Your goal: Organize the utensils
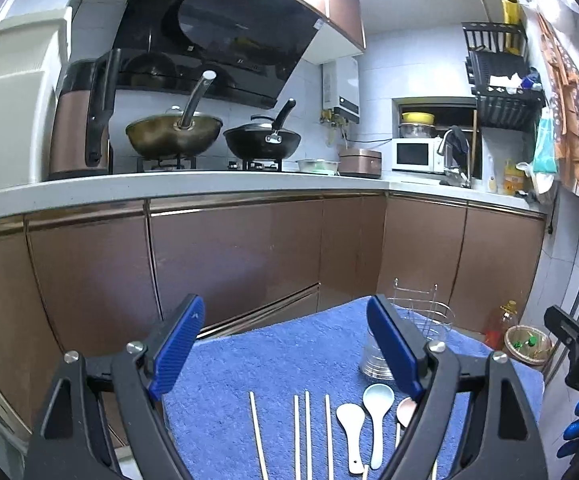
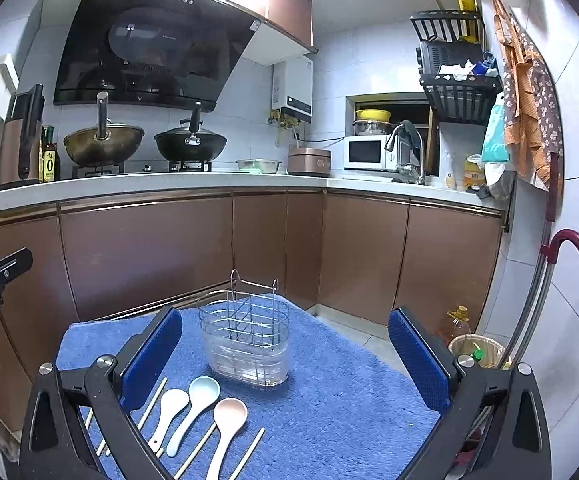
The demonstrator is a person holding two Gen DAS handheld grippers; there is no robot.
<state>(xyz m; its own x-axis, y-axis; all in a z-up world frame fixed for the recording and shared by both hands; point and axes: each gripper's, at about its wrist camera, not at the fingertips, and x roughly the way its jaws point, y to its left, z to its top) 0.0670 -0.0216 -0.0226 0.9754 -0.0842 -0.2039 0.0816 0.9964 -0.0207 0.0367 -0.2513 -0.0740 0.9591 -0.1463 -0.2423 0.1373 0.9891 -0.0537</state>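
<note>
Blue towel [image 2: 329, 400] covers the work surface, utensils laid out on it at the near edge, wire utensil caddy [image 2: 245, 344] standing upright farther back, nothing in it as far as visible. Left gripper [image 1: 281, 348] spread wide, holding nothing; right gripper [image 2: 285, 356] likewise wide apart and empty, both hovering above the towel. Chopsticks [image 1: 307, 436] lie in parallel, long axes running near-to-far, roughly in line with the left fingers and directly below the gap between them. Three spoons sit to the right of the chopsticks: white spoon [image 2: 167, 416], pale blue spoon [image 2: 195, 408], pink spoon [image 2: 225, 428], bowls pointing toward the caddy, handles toward the camera. In the right wrist view the spoons are down-left of the jaw gap, caddy straight ahead between the fingers. Judgement: nothing sorted yet; left hand is nearer the chopsticks, right is nearer the pink spoon and caddy. Grasp needs jaws across the long axis, so descending mostly straight down should do.
</note>
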